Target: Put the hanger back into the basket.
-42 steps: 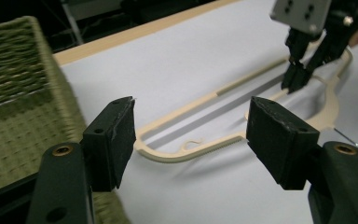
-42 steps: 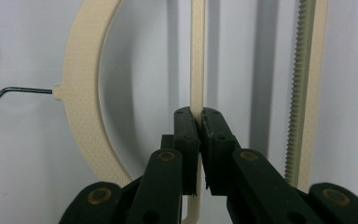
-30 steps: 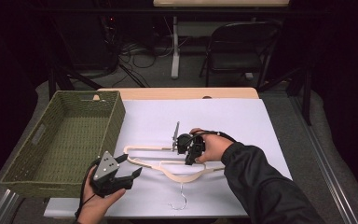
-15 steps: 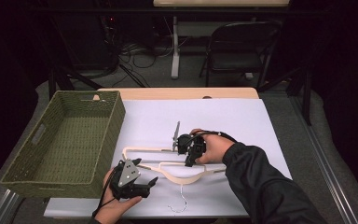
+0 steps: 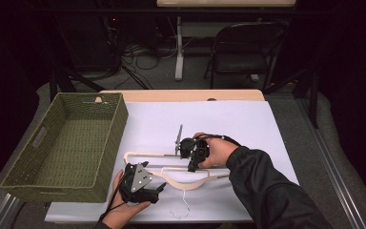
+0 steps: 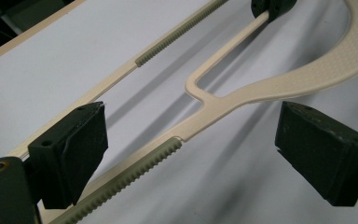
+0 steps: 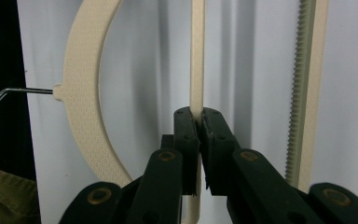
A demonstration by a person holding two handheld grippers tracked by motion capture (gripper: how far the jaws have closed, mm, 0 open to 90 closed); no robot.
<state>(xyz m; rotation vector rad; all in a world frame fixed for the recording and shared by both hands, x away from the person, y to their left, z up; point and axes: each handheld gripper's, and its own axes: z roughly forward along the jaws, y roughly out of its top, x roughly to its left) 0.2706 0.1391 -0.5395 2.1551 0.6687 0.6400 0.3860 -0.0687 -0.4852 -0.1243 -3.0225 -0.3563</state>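
Observation:
A cream plastic hanger (image 5: pixel 171 177) lies flat on the white table top, its wire hook (image 5: pixel 181 213) pointing at the front edge. My right gripper (image 5: pixel 191 166) is shut on the hanger's thin inner bar (image 7: pixel 197 70); in the right gripper view (image 7: pixel 199 122) both pads clamp that bar. My left gripper (image 5: pixel 160 189) sits at the hanger's left shoulder and is open. In the left gripper view (image 6: pixel 193 123) the jaws stand wide apart, and the hanger's arm (image 6: pixel 223 100) runs between them without touching either pad.
A green woven basket (image 5: pixel 106 143) stands on the left part of the table, close to the hanger's left end. A ribbed grip strip (image 7: pixel 305 93) runs along the hanger's lower bar. Behind the table stand a chair (image 5: pixel 248 52) and floor cables.
My left gripper has moved right from the table's front left corner to the hanger's left shoulder. The right gripper and the hanger have stayed put.

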